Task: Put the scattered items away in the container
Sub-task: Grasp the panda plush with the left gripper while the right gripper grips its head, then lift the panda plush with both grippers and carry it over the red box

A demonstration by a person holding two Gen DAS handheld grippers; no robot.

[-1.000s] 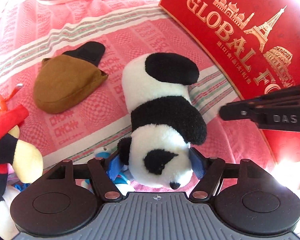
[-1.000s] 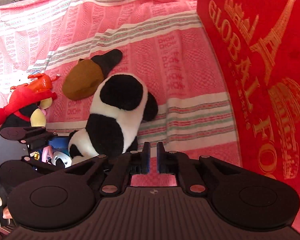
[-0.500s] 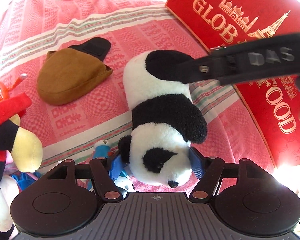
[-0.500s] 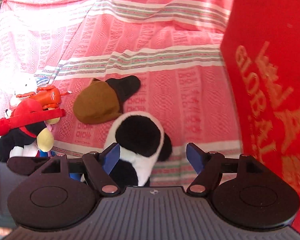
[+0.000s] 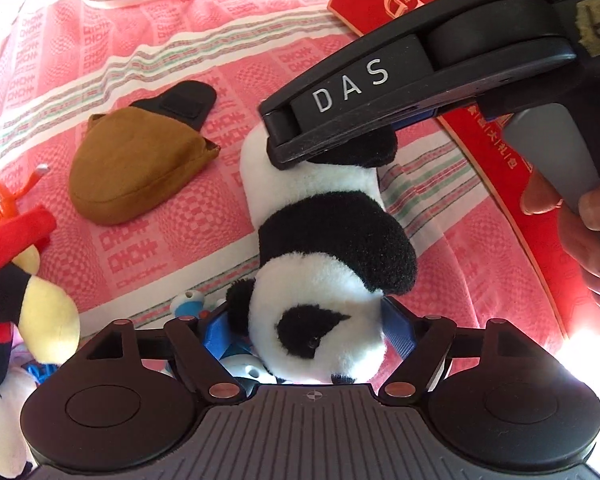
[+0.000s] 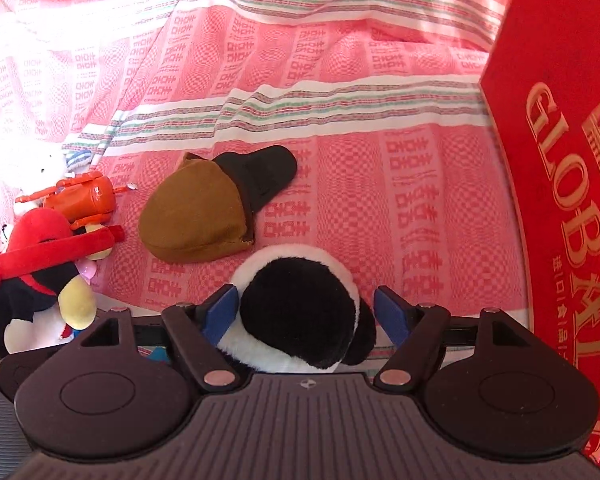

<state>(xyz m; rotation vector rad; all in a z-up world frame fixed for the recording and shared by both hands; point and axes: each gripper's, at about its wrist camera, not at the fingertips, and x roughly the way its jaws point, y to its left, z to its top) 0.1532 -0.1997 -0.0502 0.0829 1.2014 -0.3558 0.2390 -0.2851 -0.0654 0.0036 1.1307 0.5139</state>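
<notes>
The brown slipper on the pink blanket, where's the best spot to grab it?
Probably the rounded brown toe of the slipper, pinched across its width from above. It lies flat and apart from the panda, and the puffed toe gives the tool's fingers more to squeeze than the thin black heel flap.

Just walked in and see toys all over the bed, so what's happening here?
A person is tidying toys with handheld tongs in each hand. The left tongs sit around the head of a plush panda lying on the pink bedspread. The right tongs are open, straddling the panda's rear end without squeezing it. A brown pouch, a penguin plush and an orange toy lie scattered nearby. A red box stands to the right.
</notes>
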